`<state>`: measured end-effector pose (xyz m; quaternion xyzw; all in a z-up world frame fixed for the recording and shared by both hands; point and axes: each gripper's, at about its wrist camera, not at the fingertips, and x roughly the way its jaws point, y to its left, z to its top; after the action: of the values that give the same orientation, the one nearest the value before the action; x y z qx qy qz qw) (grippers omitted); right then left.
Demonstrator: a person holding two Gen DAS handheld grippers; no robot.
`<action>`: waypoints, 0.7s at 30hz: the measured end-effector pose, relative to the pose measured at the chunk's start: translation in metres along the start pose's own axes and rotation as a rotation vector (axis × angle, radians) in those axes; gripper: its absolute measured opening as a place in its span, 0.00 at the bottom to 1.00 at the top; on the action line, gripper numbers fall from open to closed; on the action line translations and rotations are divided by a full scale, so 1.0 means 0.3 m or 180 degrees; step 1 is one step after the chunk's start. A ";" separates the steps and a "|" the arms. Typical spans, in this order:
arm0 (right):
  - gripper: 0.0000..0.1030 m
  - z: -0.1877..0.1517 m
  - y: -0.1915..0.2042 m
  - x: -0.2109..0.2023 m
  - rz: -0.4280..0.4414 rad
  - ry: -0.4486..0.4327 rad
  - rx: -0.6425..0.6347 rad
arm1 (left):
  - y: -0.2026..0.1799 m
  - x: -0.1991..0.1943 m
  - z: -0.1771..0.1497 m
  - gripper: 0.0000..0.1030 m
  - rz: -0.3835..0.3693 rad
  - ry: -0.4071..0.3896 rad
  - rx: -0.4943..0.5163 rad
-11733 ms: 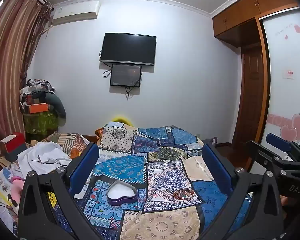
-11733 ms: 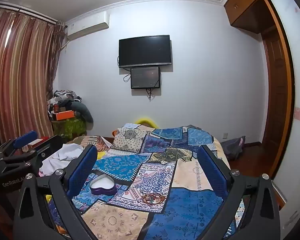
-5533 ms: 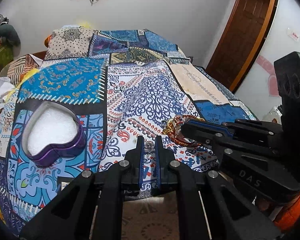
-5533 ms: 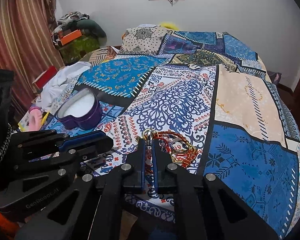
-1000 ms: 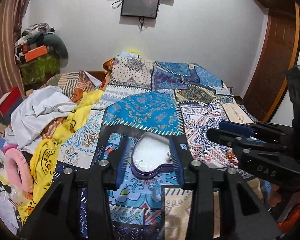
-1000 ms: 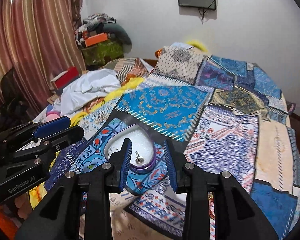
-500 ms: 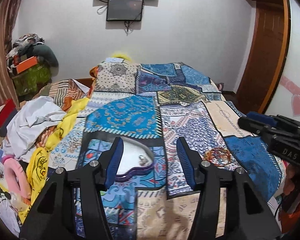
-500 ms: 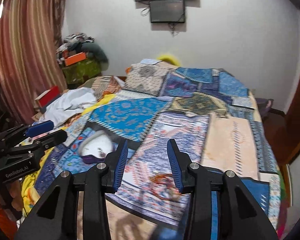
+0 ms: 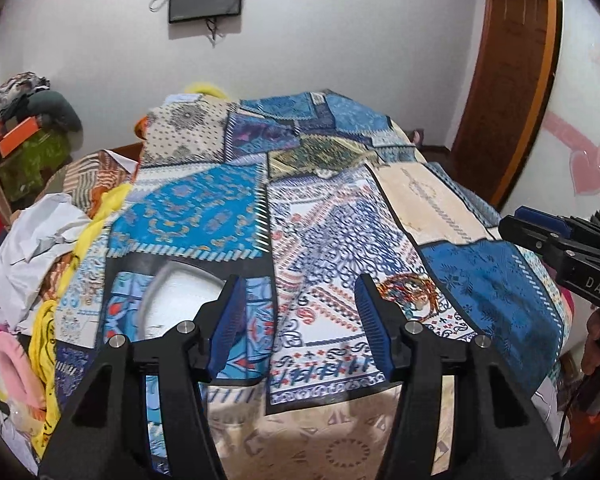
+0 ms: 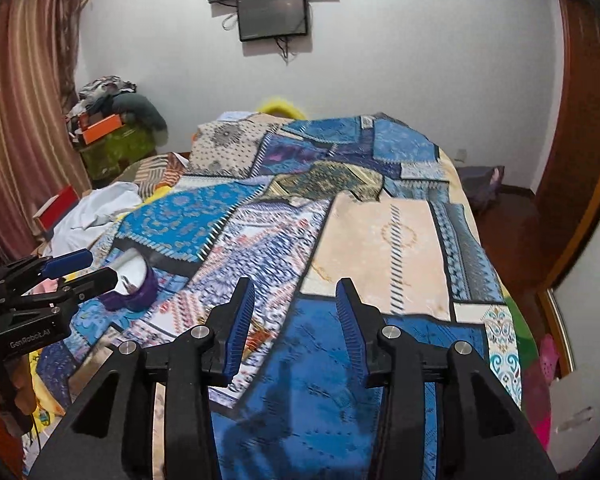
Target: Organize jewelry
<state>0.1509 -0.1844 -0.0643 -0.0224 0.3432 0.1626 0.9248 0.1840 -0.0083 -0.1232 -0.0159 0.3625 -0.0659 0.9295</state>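
Black plastic arms, blue ribbed pads: left gripper [image 9: 302, 312] held above the patchwork bedspread [image 9: 332, 240], jaws parted to a middling width, nothing between them. Same for the right gripper [image 10: 293, 314], gap a little narrower, empty too. Just past the left gripper's right pad, one tangle of red-orange and gold bangles [image 9: 410, 290] lying flat on a blue-and-white patch, strands looped over each other, individual pieces too blurred to count. Left of that, one heart-shaped tin [image 10: 133, 282], purple wall, pale lining, partly hidden behind the left gripper's left pad; a small metallic piece just visible inside from the right wrist view. Bangles and tin well apart. Farther back, two dark screens [image 10: 271, 14] on the white wall, one above the other.
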 end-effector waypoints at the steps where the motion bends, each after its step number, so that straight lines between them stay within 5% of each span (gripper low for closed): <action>1: 0.37 -0.006 -0.011 0.006 -0.0005 0.0020 0.0019 | -0.009 0.015 -0.001 0.54 -0.0018 0.0029 0.0020; 21: 0.38 -0.092 -0.105 0.121 0.0100 0.0363 0.0178 | -0.141 0.245 -0.027 0.54 -0.0270 0.0452 0.0264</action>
<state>0.1692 -0.2082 -0.1109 -0.0004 0.4001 0.1658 0.9013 0.2272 -0.0599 -0.1753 0.0120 0.4234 -0.1211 0.8977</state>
